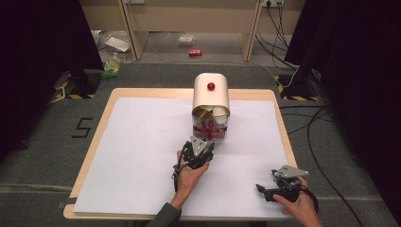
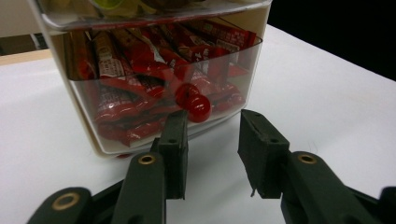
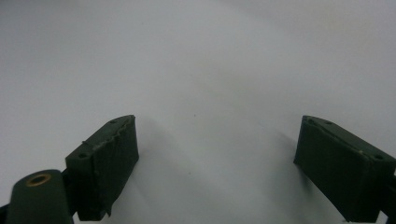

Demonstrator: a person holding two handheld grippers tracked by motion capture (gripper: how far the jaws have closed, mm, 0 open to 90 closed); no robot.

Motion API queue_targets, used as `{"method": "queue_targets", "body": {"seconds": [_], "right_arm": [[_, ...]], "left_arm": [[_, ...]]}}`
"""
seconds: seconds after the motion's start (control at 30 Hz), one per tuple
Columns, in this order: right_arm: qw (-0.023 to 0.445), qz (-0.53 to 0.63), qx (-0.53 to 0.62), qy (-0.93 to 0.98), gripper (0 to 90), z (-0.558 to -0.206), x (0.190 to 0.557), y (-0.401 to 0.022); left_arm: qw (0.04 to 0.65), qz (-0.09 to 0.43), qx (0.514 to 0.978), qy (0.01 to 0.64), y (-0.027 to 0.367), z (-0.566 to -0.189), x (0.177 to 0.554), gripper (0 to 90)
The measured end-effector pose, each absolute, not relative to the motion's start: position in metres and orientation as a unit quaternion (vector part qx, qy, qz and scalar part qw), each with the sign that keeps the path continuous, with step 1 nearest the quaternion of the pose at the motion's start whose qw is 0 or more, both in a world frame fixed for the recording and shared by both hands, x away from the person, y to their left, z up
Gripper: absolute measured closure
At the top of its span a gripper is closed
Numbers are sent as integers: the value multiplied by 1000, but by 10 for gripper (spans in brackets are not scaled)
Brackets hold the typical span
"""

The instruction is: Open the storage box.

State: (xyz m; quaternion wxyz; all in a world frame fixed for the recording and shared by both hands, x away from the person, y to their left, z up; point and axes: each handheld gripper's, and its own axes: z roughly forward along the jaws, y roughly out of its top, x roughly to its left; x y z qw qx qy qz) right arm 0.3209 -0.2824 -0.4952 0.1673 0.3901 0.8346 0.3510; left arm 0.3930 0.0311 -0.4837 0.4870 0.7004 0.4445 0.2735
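Note:
A cream box [image 1: 211, 97] with a rounded lid and a red knob on top stands at the table's far middle. In the left gripper view its clear drawer [image 2: 154, 79] holds several red packets, and a round red knob [image 2: 198, 107] sticks out from the drawer's front. My left gripper [image 2: 212, 122] points at that knob with its jaws apart; the knob sits just beyond the tips, close to the left jaw, and nothing is pressed between the pads. The high view shows this gripper [image 1: 202, 142] right in front of the box. My right gripper [image 1: 263, 191] rests at the near right, open over the white sheet [image 3: 196, 70].
A white sheet [image 1: 142, 156] covers most of the wooden table [image 1: 108, 101]. Beyond the table's far edge the floor holds a red can [image 1: 195, 52] and some litter [image 1: 112, 66]. Cables [image 1: 312, 137] run along the floor at the right.

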Motion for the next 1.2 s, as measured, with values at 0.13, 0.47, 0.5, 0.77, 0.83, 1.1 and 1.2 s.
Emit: {"method": "queue_targets", "body": {"seconds": [0.13,0.47,0.5,0.77,0.83,1.1,1.2], "right_arm": [[168,351,390,835,135,-495,321,-282],[167,351,390,835,135,-495,321,-282],[168,351,390,835,135,-495,321,-282],[168,351,390,835,135,-495,321,-282],[168,351,390,835,135,-495,321,-282],[167,351,390,835,135,-495,321,-282],[168,351,390,835,135,-495,321,-282]], "left_arm": [[478,286,691,460,27,-485,398,641],[475,298,672,484,16,-489,401,655],[476,301,669,486,16,-490,401,661],[470,316,656,499,11,-492,401,704],[469,325,648,504,9,-493,400,721],[454,351,640,511,1,-492,399,724],[450,356,638,513,-1,-493,399,723]]}}
